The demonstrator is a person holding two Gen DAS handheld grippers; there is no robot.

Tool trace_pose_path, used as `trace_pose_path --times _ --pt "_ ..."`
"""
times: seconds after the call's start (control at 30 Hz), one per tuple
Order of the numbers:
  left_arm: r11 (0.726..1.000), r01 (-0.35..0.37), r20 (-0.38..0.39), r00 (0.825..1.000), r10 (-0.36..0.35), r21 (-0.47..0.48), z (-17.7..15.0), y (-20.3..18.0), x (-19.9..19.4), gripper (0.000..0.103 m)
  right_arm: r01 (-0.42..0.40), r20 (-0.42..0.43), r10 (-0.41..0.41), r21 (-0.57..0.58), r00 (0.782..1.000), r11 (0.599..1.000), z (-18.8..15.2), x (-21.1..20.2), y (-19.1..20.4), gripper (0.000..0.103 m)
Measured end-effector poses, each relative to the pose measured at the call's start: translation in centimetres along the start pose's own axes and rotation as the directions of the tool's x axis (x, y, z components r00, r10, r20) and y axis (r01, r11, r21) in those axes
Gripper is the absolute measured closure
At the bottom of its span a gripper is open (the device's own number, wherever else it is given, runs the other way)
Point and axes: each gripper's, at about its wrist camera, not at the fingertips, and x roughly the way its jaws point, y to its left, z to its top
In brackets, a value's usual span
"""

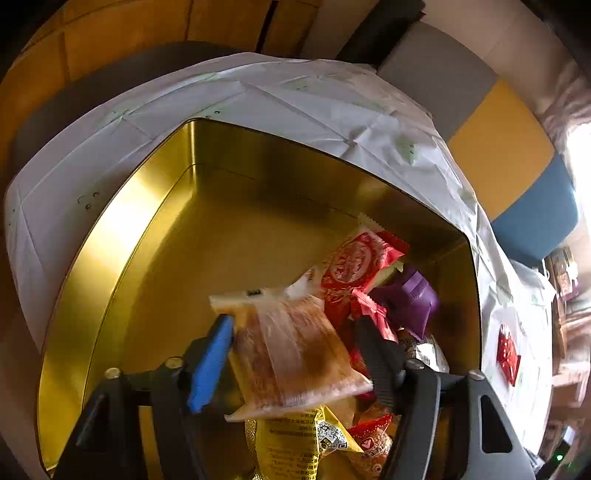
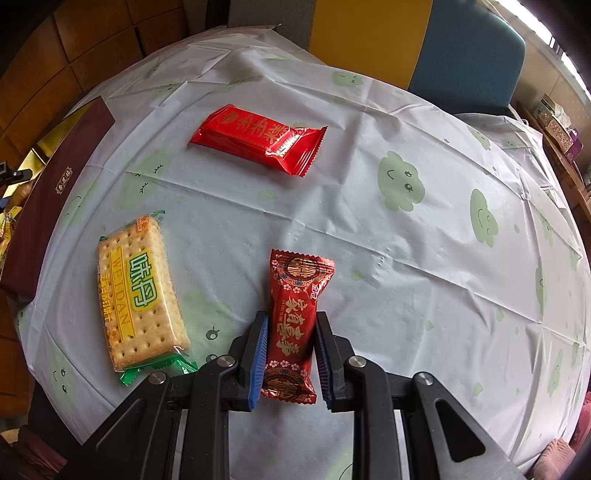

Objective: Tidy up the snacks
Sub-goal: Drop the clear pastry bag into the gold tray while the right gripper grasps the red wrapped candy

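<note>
In the left wrist view my left gripper (image 1: 295, 325) hangs over an open gold tin (image 1: 147, 229). A clear packet with a brown pastry (image 1: 295, 354) sits tilted and blurred between its spread fingers, and looks loose. Below it the tin holds a red packet (image 1: 351, 266), a purple one (image 1: 410, 299) and a yellow one (image 1: 295, 443). In the right wrist view my right gripper (image 2: 291, 317) is shut on a dark red packet with gold characters (image 2: 301, 280) lying on the tablecloth. A cracker pack (image 2: 140, 291) lies to its left, and a bright red packet (image 2: 258, 138) lies farther back.
A round table carries a pale cloth with green cloud prints (image 2: 406, 258). The tin's brown side (image 2: 55, 192) stands at the table's left edge. A blue chair (image 2: 469, 55) and a yellow chair (image 2: 369, 29) stand behind the table. Shelves with boxes (image 2: 557, 125) line the right wall.
</note>
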Motion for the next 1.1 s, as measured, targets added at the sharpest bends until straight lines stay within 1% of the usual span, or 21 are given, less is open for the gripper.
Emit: trace_pose_path --times 0.03,0.13,0.23,0.33,0.37,0.43,0.53,0.7,0.9,1.1 --pt "1.000 -0.001 0.016 1.000 0.001 0.003 0.0 0.0 -0.4 0.031 0.001 0.000 -0.001 -0.001 1.000 1.000 0.0 0.0 0.0 0.079" --pt "0.999 -0.042 0.088 0.995 0.040 0.022 -0.5 -0.3 -2.4 0.031 0.003 0.001 -0.003 -0.004 1.000 1.000 0.1 0.0 0.0 0.079" --pt "0.997 -0.058 0.147 0.988 0.049 0.056 -1.9 -0.8 -4.6 0.031 0.011 0.004 -0.011 -0.014 1.000 1.000 0.0 0.0 0.1 0.079" --pt "0.990 -0.070 0.192 0.980 0.045 0.126 -3.4 -1.8 -5.9 0.031 0.020 0.008 -0.020 -0.023 1.000 1.000 -0.1 0.0 0.4 0.079" --pt "0.984 -0.087 0.205 0.977 0.054 0.156 -4.6 -2.3 -6.4 0.031 0.022 0.009 -0.022 -0.023 1.000 0.999 -0.1 0.0 0.4 0.079" --pt "0.975 -0.102 0.207 0.976 0.060 0.199 -5.8 -2.9 -6.6 0.031 0.025 0.011 -0.025 -0.026 1.000 0.999 -0.1 -0.1 0.5 0.079" --pt "0.964 -0.101 0.210 0.976 0.049 0.247 -8.1 -3.6 -7.2 0.031 0.029 0.014 -0.029 -0.025 0.999 0.999 -0.2 -0.1 0.6 0.079" --pt "0.949 -0.098 0.218 0.975 0.032 0.299 -10.9 -4.7 -7.9 0.031 0.037 0.023 -0.036 -0.035 0.999 0.999 -0.3 -0.2 0.7 0.079" --pt "0.936 -0.102 0.229 0.973 0.023 0.337 -13.0 -5.1 -8.6 0.031 0.042 0.027 -0.041 -0.036 0.999 0.998 -0.5 -0.2 0.9 0.079" --pt "0.935 -0.091 0.223 0.975 0.014 0.343 -13.7 -4.7 -8.7 0.031 0.045 0.025 -0.044 -0.029 0.999 0.999 -0.4 -0.3 0.7 0.080"
